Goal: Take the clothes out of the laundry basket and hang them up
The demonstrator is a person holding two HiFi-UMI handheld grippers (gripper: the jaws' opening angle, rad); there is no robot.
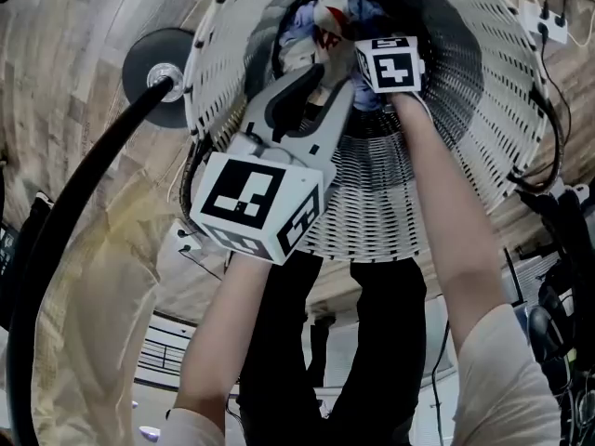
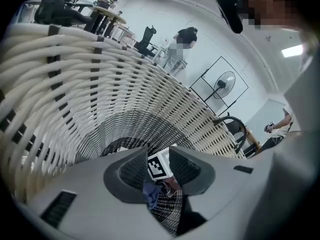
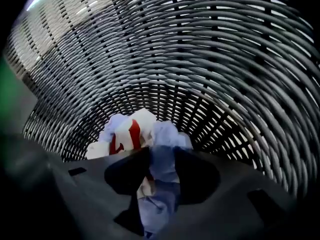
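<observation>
A white woven laundry basket [image 1: 483, 110] stands below me, with a crumpled heap of clothes [image 1: 321, 21] at its bottom. My left gripper [image 1: 330, 82] hovers just inside the near rim, open and empty; past its jaws [image 2: 159, 151] show the right gripper's marker cube [image 2: 158, 166] and some blue cloth [image 2: 150, 194]. My right gripper [image 1: 372, 52] reaches deep into the basket, right over the heap. In the right gripper view a light blue garment [image 3: 162, 176] lies between its jaws [image 3: 162, 154], which stand wide and do not pinch it. A white and red piece [image 3: 127, 131] lies just beyond.
A black round stand base [image 1: 160, 63] with a thick black pole sits on the wooden floor left of the basket. Cables and a white power strip [image 1: 544, 21] lie at the right. Basket walls [image 3: 200, 59] close round the right gripper. People, chairs and a fan [image 2: 224, 84] stand farther off.
</observation>
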